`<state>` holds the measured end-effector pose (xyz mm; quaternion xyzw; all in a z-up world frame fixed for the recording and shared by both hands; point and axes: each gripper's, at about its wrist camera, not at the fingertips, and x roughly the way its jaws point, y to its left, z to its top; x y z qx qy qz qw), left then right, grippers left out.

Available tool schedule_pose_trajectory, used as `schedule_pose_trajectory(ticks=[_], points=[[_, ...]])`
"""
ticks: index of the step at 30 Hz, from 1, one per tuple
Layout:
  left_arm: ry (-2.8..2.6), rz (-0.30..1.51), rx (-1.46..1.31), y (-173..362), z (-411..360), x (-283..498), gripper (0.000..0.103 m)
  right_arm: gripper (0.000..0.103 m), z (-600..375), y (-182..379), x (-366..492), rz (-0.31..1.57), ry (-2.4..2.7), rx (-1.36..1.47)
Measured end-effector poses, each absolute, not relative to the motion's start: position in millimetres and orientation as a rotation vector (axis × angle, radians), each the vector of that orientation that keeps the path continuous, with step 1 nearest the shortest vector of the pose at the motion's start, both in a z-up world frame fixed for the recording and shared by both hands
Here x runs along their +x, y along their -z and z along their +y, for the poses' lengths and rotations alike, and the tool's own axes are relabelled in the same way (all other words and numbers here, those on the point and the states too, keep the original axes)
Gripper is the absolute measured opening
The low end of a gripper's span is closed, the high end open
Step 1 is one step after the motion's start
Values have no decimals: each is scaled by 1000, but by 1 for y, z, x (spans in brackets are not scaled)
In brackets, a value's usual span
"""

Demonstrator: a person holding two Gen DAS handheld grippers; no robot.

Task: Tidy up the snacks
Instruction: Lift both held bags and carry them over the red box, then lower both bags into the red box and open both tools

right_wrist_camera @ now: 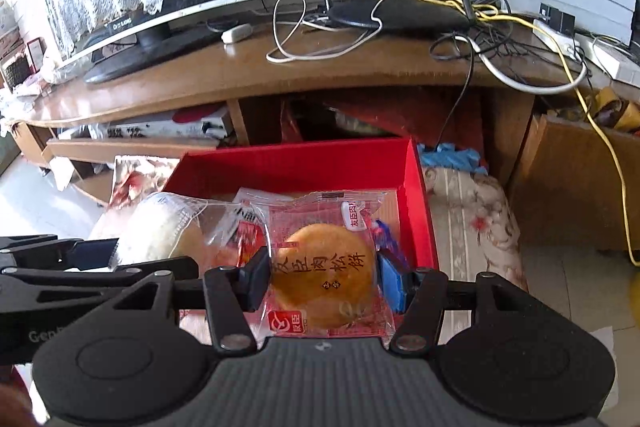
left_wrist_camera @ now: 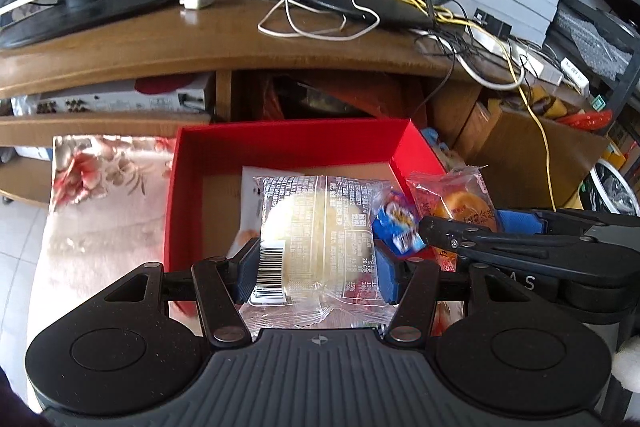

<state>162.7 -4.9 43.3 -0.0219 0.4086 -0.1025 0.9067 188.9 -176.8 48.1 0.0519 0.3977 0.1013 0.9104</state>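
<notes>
1. The left gripper is clamped on a pale pastry packet, its long axis running away from the camera, barcode side up, above the red box.
2. The right gripper squeezes a round golden cake packet, label up, over the same box.
3. Only the left view shows a blue candy wrapper clearly.

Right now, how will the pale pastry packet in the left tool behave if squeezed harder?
The pale pastry packet looks soft, so it would probably crush. Its clear film seems slippery and crinkly. It is likely light, since the left tool holds it by the sides.
</notes>
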Motion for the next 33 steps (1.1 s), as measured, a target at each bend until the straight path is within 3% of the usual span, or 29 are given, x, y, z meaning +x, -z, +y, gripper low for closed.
schedule_pose_trajectory(ticks=[33], points=[[140,897,-35,-5,-2,229,63,50,-165,-3,265,894,-207,60]])
